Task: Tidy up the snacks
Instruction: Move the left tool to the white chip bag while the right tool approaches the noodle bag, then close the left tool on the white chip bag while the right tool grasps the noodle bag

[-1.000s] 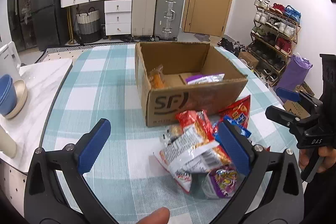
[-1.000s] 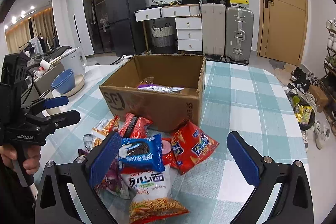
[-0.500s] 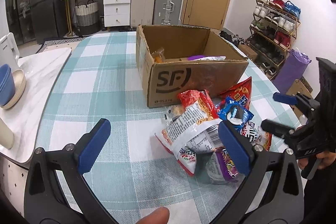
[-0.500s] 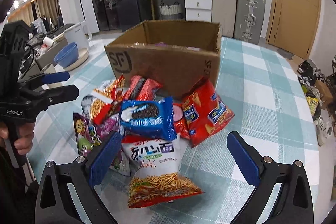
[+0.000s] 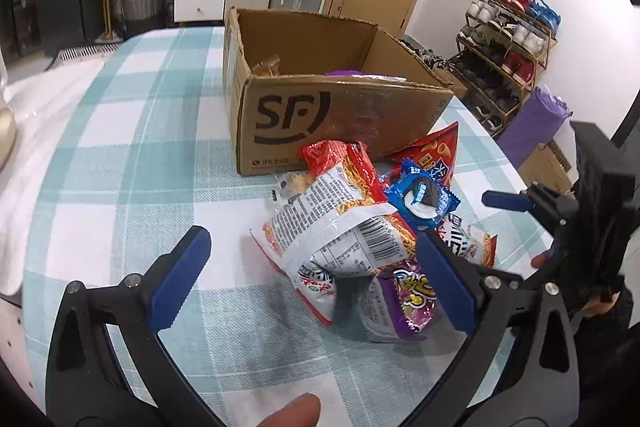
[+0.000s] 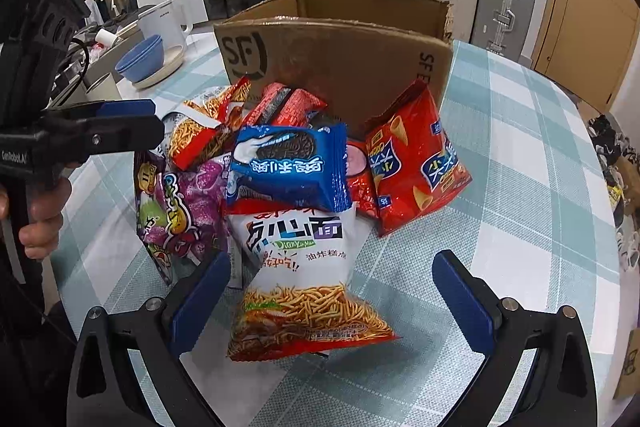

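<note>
Snack packets heaped on a checked tablecloth (image 5: 120,155) against the front wall of an open cardboard box (image 5: 344,115) marked "SF". Uppermost: a blue cookie packet (image 6: 290,167); beneath it a white-and-red noodle-snack bag (image 6: 304,279), a purple candy bag (image 6: 180,211) and a red cone-crisp bag (image 6: 412,159). Left gripper (image 5: 316,275) and right gripper (image 6: 332,299) both stand spread wide, holding nothing, each low before the heap. Box contents are largely hidden; something purple shows inside, possibly a packet.
</note>
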### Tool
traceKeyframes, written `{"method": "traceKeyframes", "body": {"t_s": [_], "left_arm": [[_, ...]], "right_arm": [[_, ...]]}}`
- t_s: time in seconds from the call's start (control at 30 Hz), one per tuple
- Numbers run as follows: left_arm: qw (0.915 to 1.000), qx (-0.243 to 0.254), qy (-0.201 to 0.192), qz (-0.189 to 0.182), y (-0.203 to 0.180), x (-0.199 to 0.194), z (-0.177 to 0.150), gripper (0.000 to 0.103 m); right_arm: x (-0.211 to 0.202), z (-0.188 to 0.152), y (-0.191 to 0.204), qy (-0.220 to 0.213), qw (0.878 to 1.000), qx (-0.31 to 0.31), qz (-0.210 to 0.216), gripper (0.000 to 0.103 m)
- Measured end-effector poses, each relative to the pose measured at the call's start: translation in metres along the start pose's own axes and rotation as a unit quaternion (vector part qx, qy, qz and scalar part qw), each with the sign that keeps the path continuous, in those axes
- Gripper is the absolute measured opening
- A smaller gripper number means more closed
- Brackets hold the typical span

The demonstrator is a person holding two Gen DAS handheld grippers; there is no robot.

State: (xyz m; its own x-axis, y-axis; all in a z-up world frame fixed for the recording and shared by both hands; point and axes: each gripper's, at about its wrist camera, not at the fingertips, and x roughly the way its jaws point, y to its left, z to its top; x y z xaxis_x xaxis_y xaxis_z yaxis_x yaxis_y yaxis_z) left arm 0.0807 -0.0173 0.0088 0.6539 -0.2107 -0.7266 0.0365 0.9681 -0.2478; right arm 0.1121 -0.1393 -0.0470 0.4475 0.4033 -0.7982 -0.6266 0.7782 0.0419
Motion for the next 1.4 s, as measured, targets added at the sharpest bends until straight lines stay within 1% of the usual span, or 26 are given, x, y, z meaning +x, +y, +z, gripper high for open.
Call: {"method": "traceKeyframes", "body": {"t_s": [0.23,0.43,0.53,0.57,0.63,0.67,0.77,0.8,0.83,0.9,0.93,0.97,1.0,1.1,1.2,1.3,1.4], "left_arm": [[0.9987,-0.039,0.025,-0.02,0.005,0.021,0.003,0.102],[0.9934,-0.082,0.055,-0.059,0.015,0.044,0.005,0.102],[0.9909,-0.097,0.064,-0.068,0.019,0.051,0.004,0.102],[0.9899,-0.101,0.067,-0.072,0.019,0.053,0.003,0.101],[0.9893,-0.101,0.07,-0.078,0.019,0.057,0.002,0.096],[0.9896,-0.098,0.072,-0.077,0.019,0.059,0.002,0.096],[0.9897,-0.097,0.069,-0.08,0.02,0.062,0.0,0.095],[0.989,-0.101,0.069,-0.084,0.021,0.062,0.0,0.093],[0.9884,-0.104,0.066,-0.088,0.023,0.061,0.0,0.09],[0.9881,-0.105,0.063,-0.094,0.024,0.059,-0.001,0.085],[0.988,-0.106,0.06,-0.095,0.024,0.058,-0.002,0.08],[0.9882,-0.105,0.057,-0.095,0.024,0.056,-0.001,0.078],[0.9889,-0.102,0.054,-0.093,0.023,0.054,-0.001,0.074],[0.9891,-0.101,0.046,-0.096,0.024,0.047,-0.002,0.068],[0.9896,-0.101,0.038,-0.095,0.026,0.042,-0.001,0.062],[0.9911,-0.094,0.031,-0.089,0.027,0.037,-0.001,0.06],[0.9924,-0.086,0.027,-0.084,0.026,0.034,-0.002,0.059]], "right_arm": [[0.004,-0.003,0.0,0.006,1.0,0.001,0.009,0.103],[0.007,-0.003,0.004,0.013,1.0,-0.003,0.015,0.102],[0.009,-0.003,0.007,0.015,1.0,-0.006,0.018,0.102],[0.009,-0.003,0.007,0.015,1.0,-0.007,0.018,0.102],[0.009,-0.004,0.008,0.014,1.0,-0.008,0.02,0.102],[0.008,-0.004,0.008,0.013,1.0,-0.008,0.021,0.102],[0.007,-0.004,0.009,0.013,1.0,-0.01,0.024,0.097],[0.007,-0.005,0.009,0.014,1.0,-0.012,0.024,0.094],[0.007,-0.006,0.009,0.015,0.999,-0.013,0.025,0.087],[0.008,-0.006,0.01,0.018,0.999,-0.016,0.024,0.078],[0.008,-0.007,0.01,0.019,0.999,-0.018,0.025,0.075],[0.007,-0.008,0.01,0.019,0.999,-0.02,0.027,0.075],[0.007,-0.008,0.011,0.019,0.999,-0.022,0.028,0.072],[0.005,-0.01,0.014,0.019,0.999,-0.031,0.031,0.066],[0.002,-0.012,0.018,0.018,0.999,-0.042,0.026,0.057],[-0.001,-0.014,0.018,0.016,0.998,-0.045,0.03,0.053],[-0.007,-0.016,0.018,0.013,0.998,-0.059,0.031,0.052]]}}
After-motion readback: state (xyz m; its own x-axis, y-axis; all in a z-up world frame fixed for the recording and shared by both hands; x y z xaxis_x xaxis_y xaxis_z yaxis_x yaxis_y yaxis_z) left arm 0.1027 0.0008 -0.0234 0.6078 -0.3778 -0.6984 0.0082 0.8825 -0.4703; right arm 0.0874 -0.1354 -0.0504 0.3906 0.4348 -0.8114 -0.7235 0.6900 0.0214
